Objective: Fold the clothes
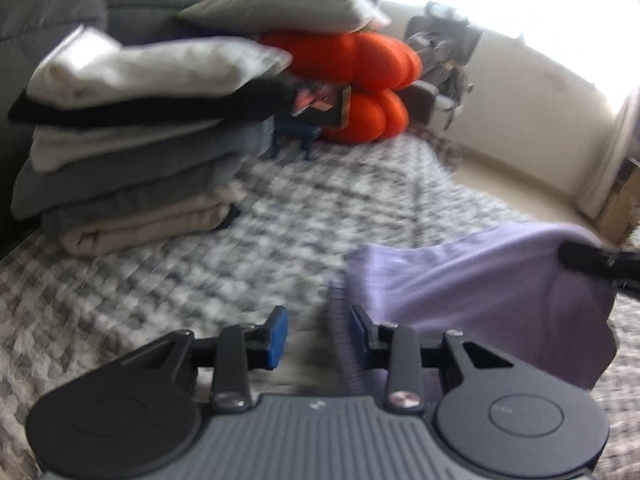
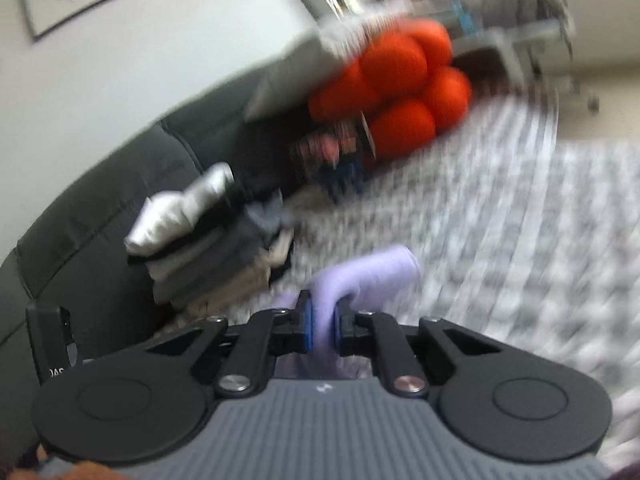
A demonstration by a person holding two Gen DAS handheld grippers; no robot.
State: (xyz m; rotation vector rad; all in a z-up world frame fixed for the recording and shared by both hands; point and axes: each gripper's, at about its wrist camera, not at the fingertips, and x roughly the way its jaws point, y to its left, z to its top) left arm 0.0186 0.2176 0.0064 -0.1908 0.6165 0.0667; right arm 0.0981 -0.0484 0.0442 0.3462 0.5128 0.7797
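Right gripper (image 2: 321, 326) pinching lilac cloth (image 2: 360, 276); left gripper (image 1: 318, 338) spread, cloth edge beside right pad; folded stack (image 1: 132, 140) on rug (image 1: 280, 216).

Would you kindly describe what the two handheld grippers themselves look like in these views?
Both look alike. The left gripper and right gripper each have a ribbed grey body with a small pale logo, two round black discs at the sides, and black linkage arms with silver screws leading to black fingers faced with blue pads. No cables or sleeves are visible.
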